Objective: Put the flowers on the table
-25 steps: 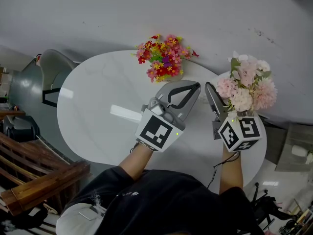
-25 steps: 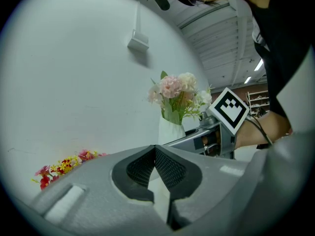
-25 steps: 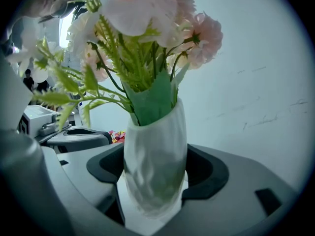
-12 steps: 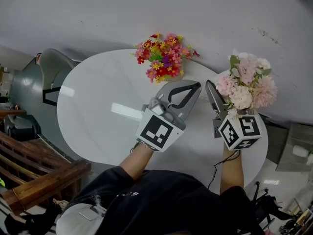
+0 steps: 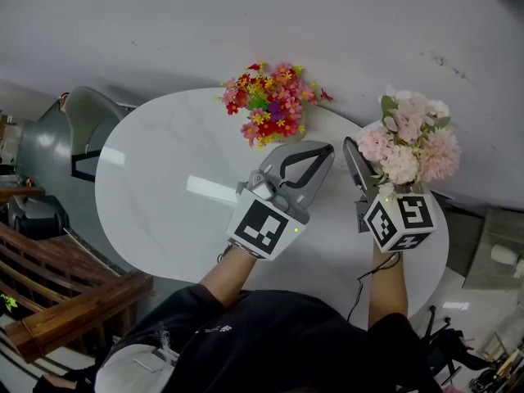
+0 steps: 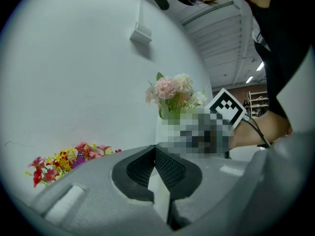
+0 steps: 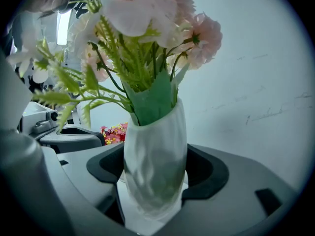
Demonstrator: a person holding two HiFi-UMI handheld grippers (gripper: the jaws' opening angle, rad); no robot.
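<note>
Pink bouquet [image 7: 147,14] in a frosted white vase [image 7: 155,181], at the right end of the white oval table [image 5: 164,187], close to the wall [image 5: 164,23]. Can't tell if the vase base is down on the tabletop or just off it. The right gripper [image 7: 154,154] is clamped around the vase belly, with a pad on each side and the jaws spread wide for it.

Handling, my guess: blooms look artificial and light. The vase is smooth and probably glass or hard plastic, so slippery and breakable. It looks top-heavy with that spray. Take it at the belly or below, never by the stems, and keep it upright.

The left gripper [image 5: 326,147] is closed, tips meeting, nothing in it, hovering mid-table. A second bunch of small red-yellow flowers [image 5: 272,103] sits at the table's far edge.
</note>
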